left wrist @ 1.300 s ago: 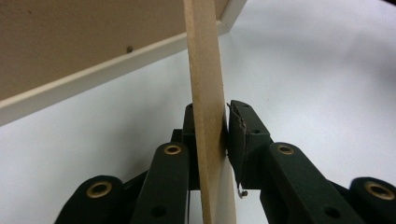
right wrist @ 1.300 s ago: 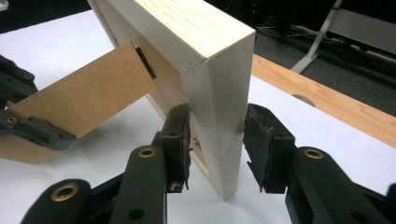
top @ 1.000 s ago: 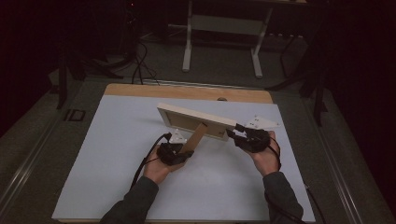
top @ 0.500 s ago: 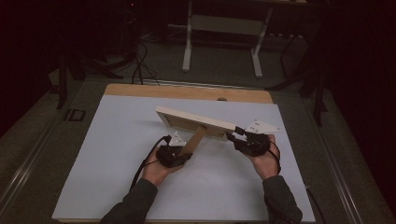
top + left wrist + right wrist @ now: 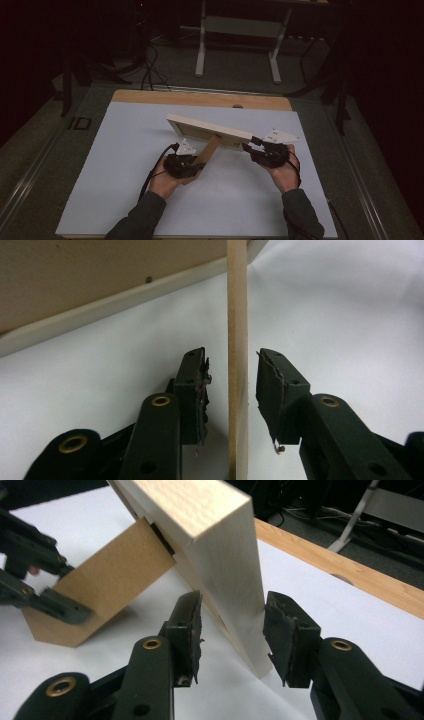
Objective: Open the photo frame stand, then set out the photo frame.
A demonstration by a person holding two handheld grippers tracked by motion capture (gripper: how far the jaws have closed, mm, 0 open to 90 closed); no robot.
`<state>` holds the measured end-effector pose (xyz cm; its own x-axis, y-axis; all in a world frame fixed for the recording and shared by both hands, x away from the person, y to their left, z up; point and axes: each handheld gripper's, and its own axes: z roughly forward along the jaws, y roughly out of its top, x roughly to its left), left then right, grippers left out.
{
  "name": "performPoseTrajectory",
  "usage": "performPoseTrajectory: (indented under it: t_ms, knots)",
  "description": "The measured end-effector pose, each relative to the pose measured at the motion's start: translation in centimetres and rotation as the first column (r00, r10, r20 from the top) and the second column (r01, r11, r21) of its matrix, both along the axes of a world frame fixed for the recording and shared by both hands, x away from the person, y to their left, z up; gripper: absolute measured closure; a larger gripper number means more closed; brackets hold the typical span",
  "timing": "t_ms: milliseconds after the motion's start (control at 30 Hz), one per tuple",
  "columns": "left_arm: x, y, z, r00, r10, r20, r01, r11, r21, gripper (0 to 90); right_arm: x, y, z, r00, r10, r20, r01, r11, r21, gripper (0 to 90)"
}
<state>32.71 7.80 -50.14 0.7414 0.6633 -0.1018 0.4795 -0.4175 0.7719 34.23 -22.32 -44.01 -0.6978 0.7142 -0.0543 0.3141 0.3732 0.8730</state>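
Left gripper (image 5: 192, 167), nearest, fingers (image 5: 192, 395) released and straddling the brown stand (image 5: 237, 360) edge-on, a small gap on each side, no contact visible; the stand slopes from the white desk (image 5: 100, 190) up to the frame's back. Right gripper (image 5: 255, 146), fingers (image 5: 287, 637) released around the frame's (image 5: 220, 545) near end, neither pad clearly touching the pale wood. Frame (image 5: 210, 129) stands tilted at mid-desk between the two hands, propped on the stand; beyond it the desk's bare wood edge (image 5: 200, 97) and a metal leg frame (image 5: 237, 45) on the dark floor.
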Motion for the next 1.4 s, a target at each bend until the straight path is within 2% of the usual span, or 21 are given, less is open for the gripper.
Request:
performPoseTrajectory:
  t_ms: [267,500,733,900,1200,1333,1400]
  knots:
    - [-0.4,0.7,1.3,0.9997,-0.001,0.024,0.001,0.9998,-0.019,62.5,-0.1,-0.2,-0.3,1.0000,0.005,-0.005,-0.005,1.000,0.000,56.7]
    - [-0.7,1.6,2.4,0.9979,0.022,0.060,-0.021,0.9995,-0.023,61.0,0.0,-0.3,-0.8,0.9998,0.009,-0.020,-0.009,1.000,0.007,54.4]
    - [-0.6,2.4,2.9,0.9975,0.053,0.046,-0.050,0.9969,-0.060,59.2,-0.1,-0.2,-0.8,0.9998,0.006,-0.017,-0.006,1.000,0.002,54.3]
    - [-0.7,2.7,3.0,0.9965,0.068,0.049,-0.065,0.9956,-0.067,57.1,-0.1,-0.3,-0.8,0.9998,0.006,-0.018,-0.006,1.000,0.006,54.3]
    - [-0.4,3.5,3.4,0.9917,0.127,0.020,-0.123,0.9835,-0.133,54.8,-0.2,-0.5,-1.0,0.9997,0.009,-0.022,-0.009,1.000,-0.010,54.4]
    - [-0.3,3.8,3.5,0.9897,0.142,0.015,-0.139,0.9798,-0.144,55.2,-0.3,-0.9,-1.1,0.9997,0.003,-0.026,-0.003,1.000,-0.006,54.6]
    - [-0.3,4.0,3.6,0.9885,0.150,0.020,-0.146,0.9796,-0.139,55.2,-0.3,-1.1,-1.2,0.9993,0.007,-0.038,-0.007,1.000,-0.006,57.7]
